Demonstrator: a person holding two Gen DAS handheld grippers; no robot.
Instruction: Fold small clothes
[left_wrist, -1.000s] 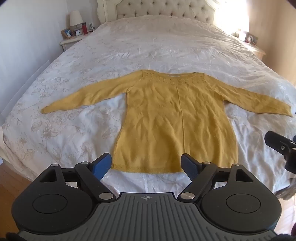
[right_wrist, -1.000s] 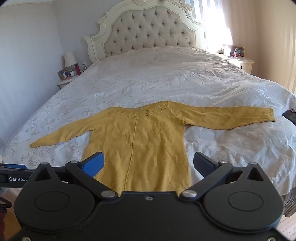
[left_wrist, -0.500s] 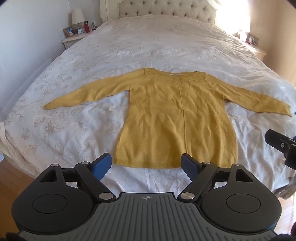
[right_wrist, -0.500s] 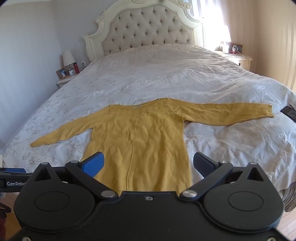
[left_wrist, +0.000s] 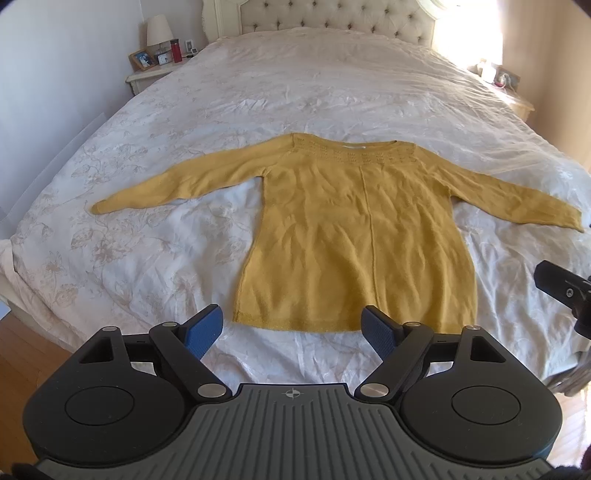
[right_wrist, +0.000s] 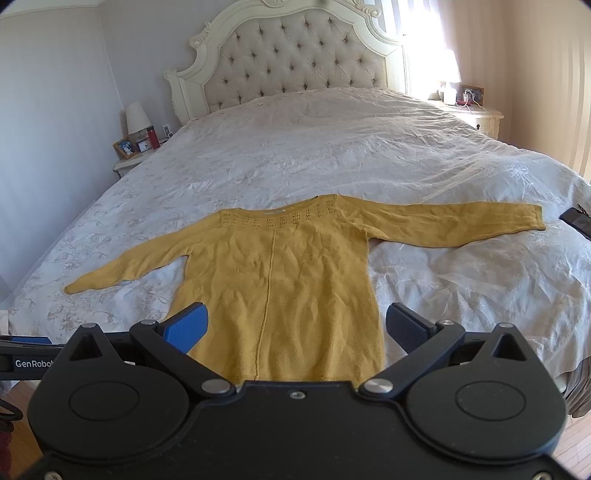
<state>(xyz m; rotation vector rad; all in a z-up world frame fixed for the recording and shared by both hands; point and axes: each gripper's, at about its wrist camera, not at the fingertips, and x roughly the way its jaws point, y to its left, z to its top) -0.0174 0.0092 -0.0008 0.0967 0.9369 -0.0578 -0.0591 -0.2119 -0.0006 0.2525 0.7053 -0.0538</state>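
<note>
A mustard-yellow long-sleeved sweater lies flat on the white bedspread, neck toward the headboard, both sleeves spread out. It also shows in the right wrist view. My left gripper is open and empty, held just short of the sweater's bottom hem. My right gripper is open and empty above the hem's right part. Part of the right gripper shows at the right edge of the left wrist view.
A tufted headboard stands at the far end. A nightstand with lamp and frames is at the far left, another nightstand at the far right. A dark phone lies by the right sleeve cuff. Wooden floor shows left.
Both grippers have drawn back and lifted slightly, so the sweater sits farther away in both views. The jaws stay open. The sweater has not moved.
</note>
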